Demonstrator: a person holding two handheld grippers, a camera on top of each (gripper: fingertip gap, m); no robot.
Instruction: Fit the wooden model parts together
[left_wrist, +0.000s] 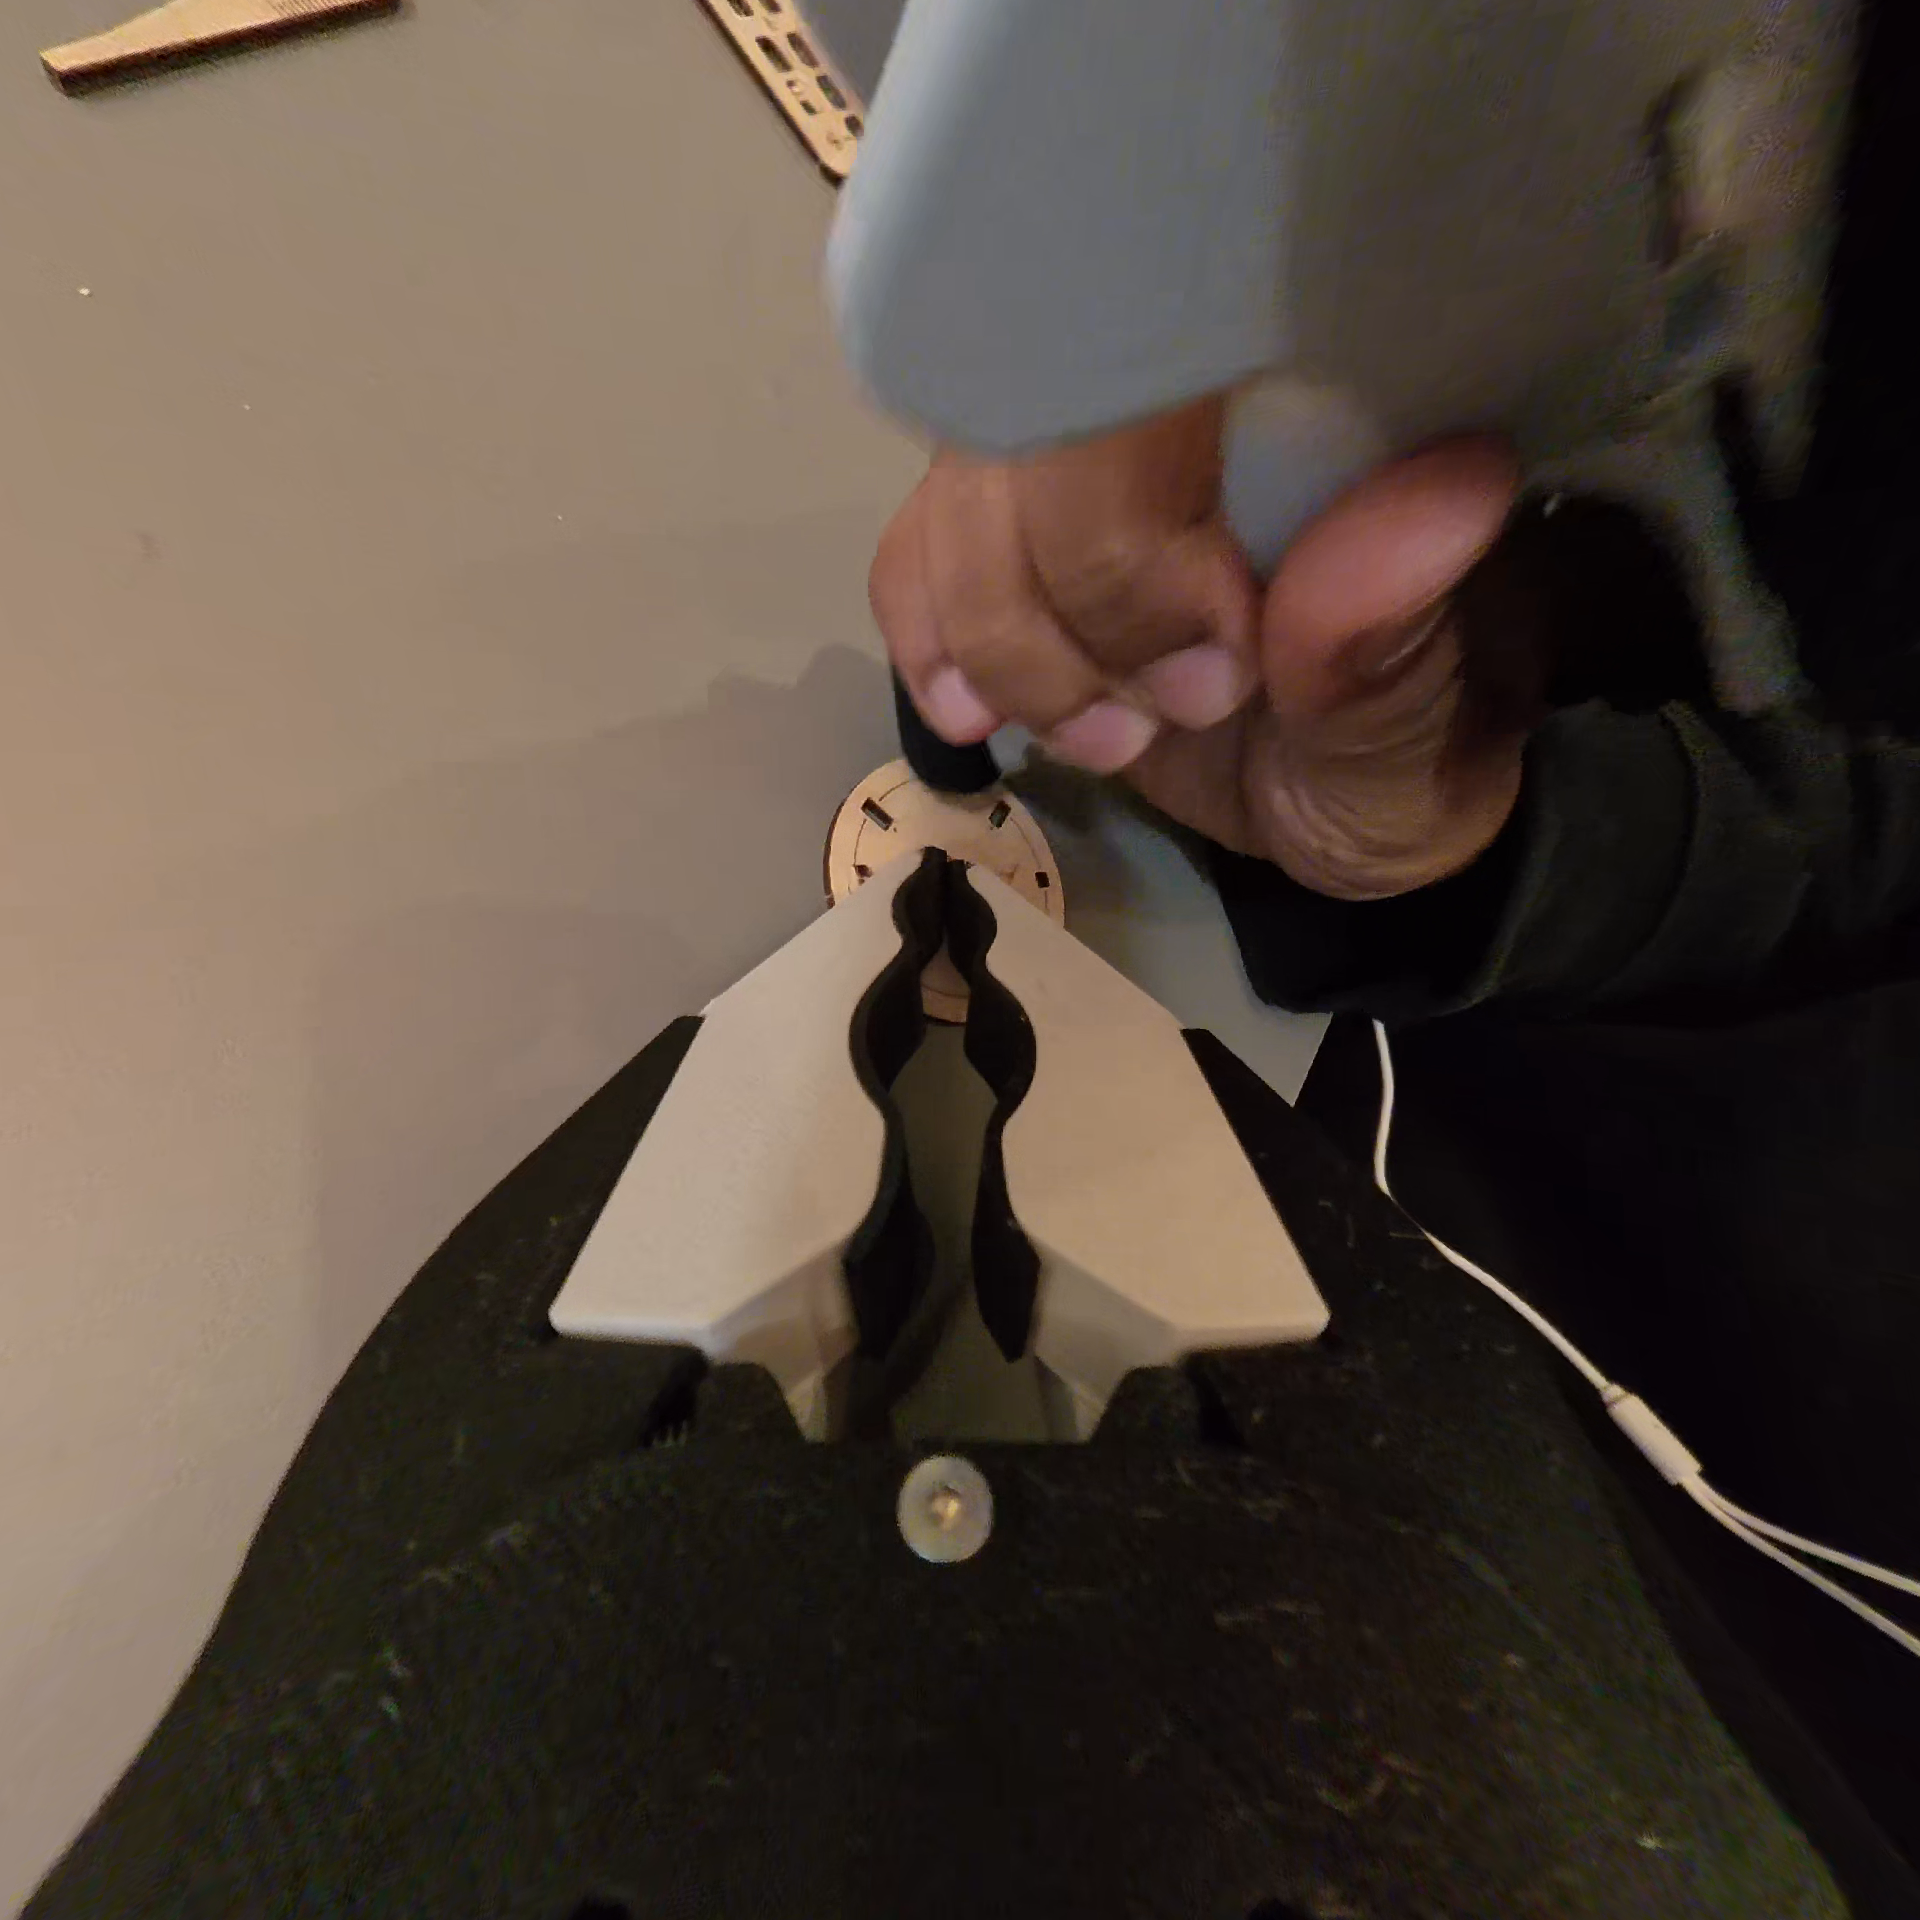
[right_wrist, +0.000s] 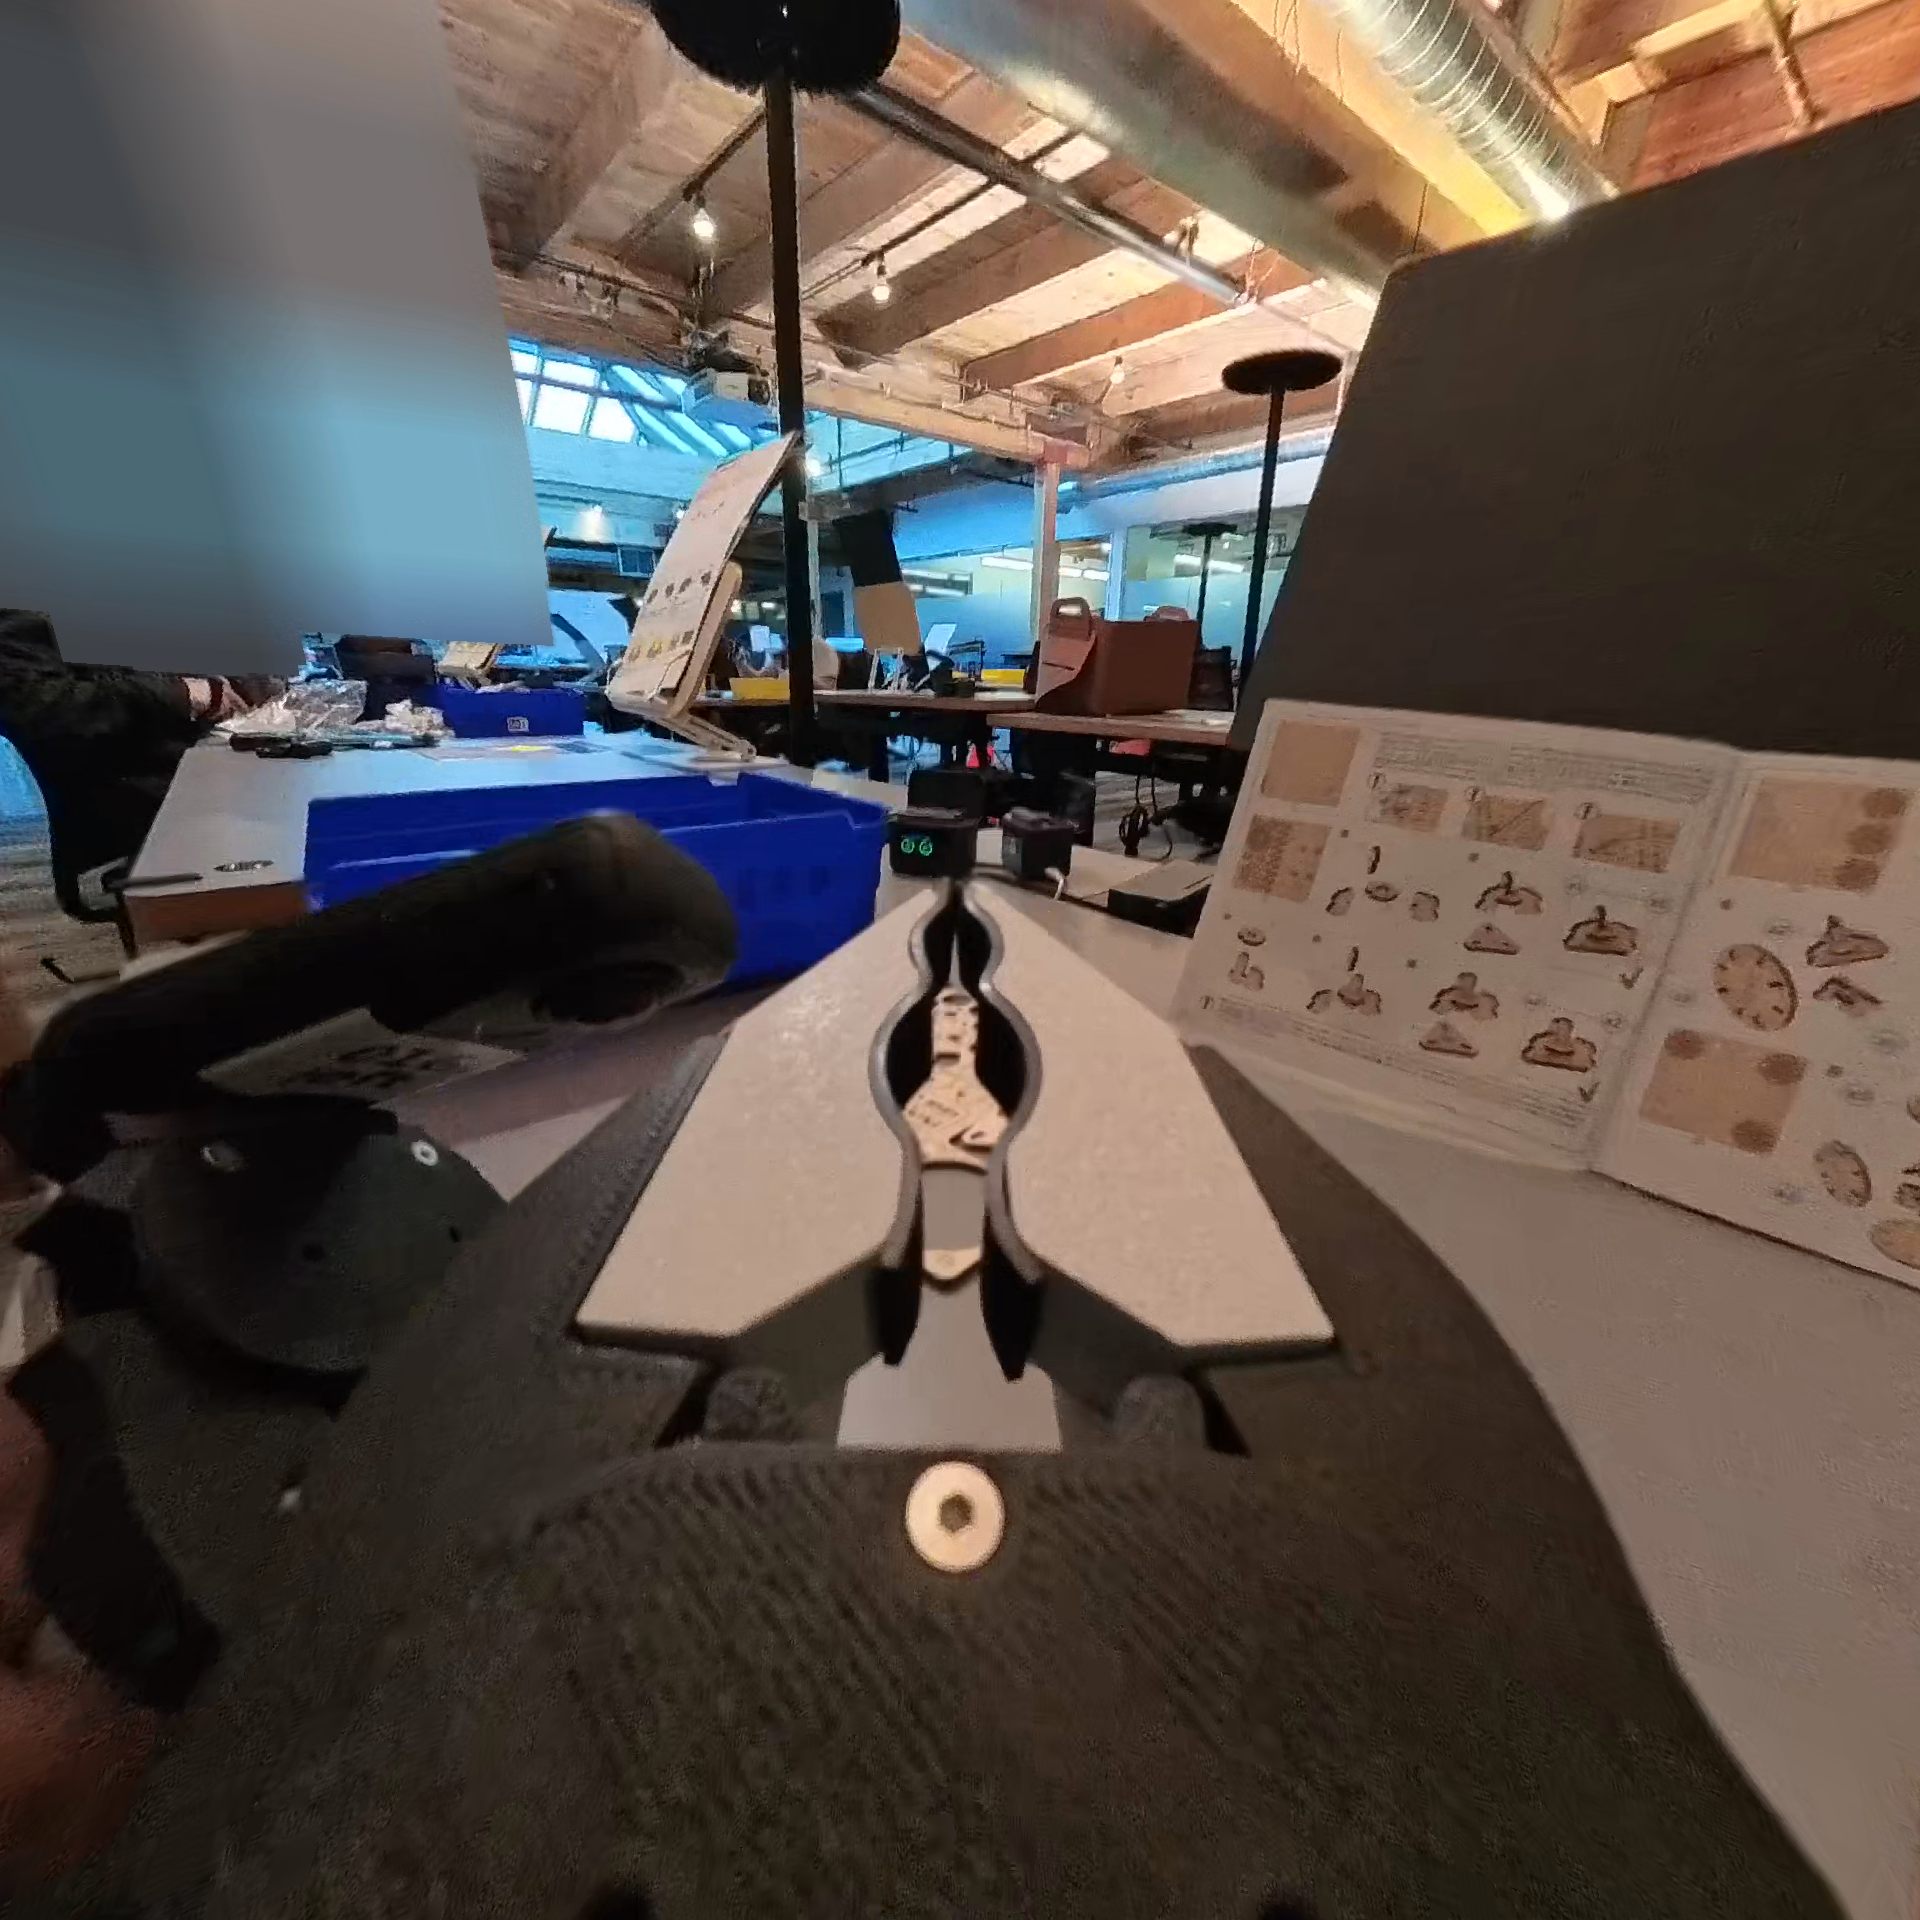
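The grey counter (left_wrist: 364, 623) fills the left wrist view. In the right wrist view it carries a blue bin (right_wrist: 790, 862) to the left. To the right, an open instruction booklet (right_wrist: 1558, 935) leans against a dark panel (right_wrist: 1662, 468). Two small black devices (right_wrist: 930, 842) stand beyond the claw tips, near the bin's right end.

The left claw (left_wrist: 940, 862) points down at the counter with its two black fingertips (left_wrist: 920, 904) drawn together. The tips sit over the near part of a round wooden disc (left_wrist: 883, 821) that lies flat on the counter. The disc has small slots around a scored ring, and a further part of it shows through the opening between the fingers. Whether the tips pinch the disc or only rest on it cannot be told.

A hand (left_wrist: 1195, 644) in a dark sleeve comes in from the right, blurred, and grips a grey and black handle whose black end meets the far rim of the disc. Two flat wooden pieces (left_wrist: 208, 42) lie well apart at the top of that view, one a perforated strip (left_wrist: 800, 83). A white cable (left_wrist: 1455, 1247) runs down the right side.

The right claw (right_wrist: 956, 904) is also closed, its tips meeting over the counter. A light wooden cut-out piece (right_wrist: 951, 1091) shows through the opening between its fingers; whether it is clamped there or lies below cannot be told. The other gripper's black body (right_wrist: 416, 956) is at the left.
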